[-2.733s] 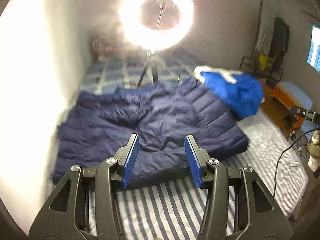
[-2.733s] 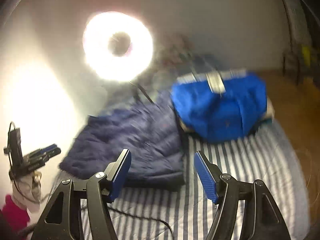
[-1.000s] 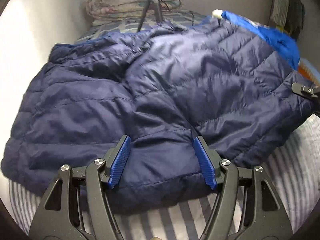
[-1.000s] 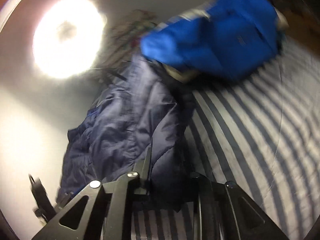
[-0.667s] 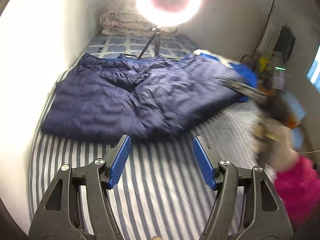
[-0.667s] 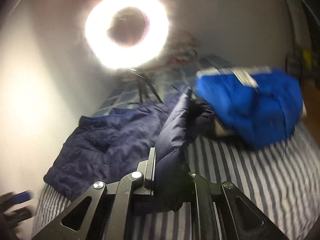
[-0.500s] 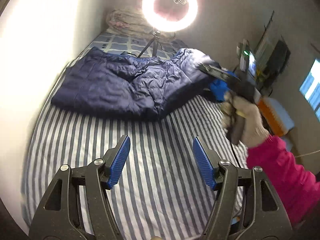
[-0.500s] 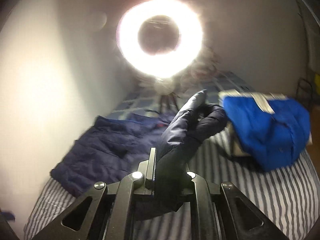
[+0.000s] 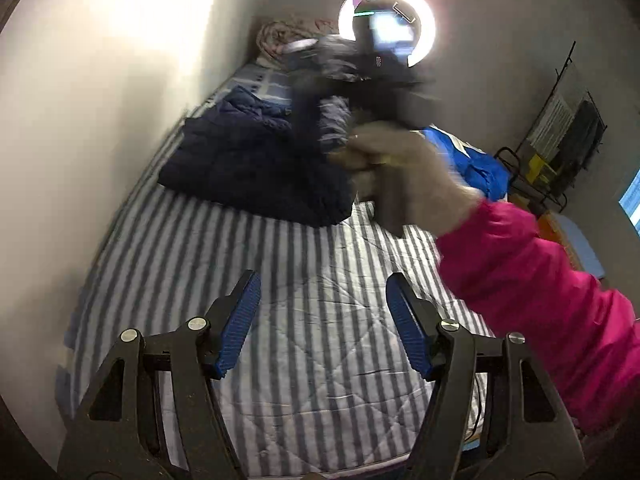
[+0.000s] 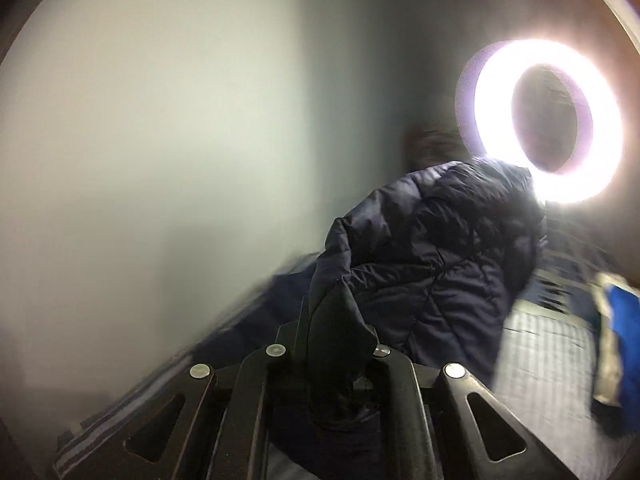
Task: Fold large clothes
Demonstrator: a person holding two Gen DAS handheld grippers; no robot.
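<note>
A navy quilted puffer jacket (image 9: 256, 168) lies on the striped bed (image 9: 304, 320) near the left wall. My right gripper (image 10: 340, 344) is shut on the jacket's edge (image 10: 432, 264) and lifts that part up above the bed; in the left wrist view it shows blurred (image 9: 320, 68), held by a gloved hand (image 9: 400, 168) with a pink sleeve. My left gripper (image 9: 322, 320) is open and empty, well back from the jacket over bare striped bedding.
A bright blue jacket (image 9: 476, 160) lies at the bed's far right; it also shows in the right wrist view (image 10: 620, 348). A ring light (image 9: 386, 24) stands at the bed's head by folded bedding (image 9: 288, 36). A white wall (image 9: 100, 120) runs along the left. Racks (image 9: 560, 136) stand at the right.
My right gripper closed on the navy jacket's edge and has lifted and swung it left over the rest of the jacket. My left gripper pulled back from the jacket, staying open.
</note>
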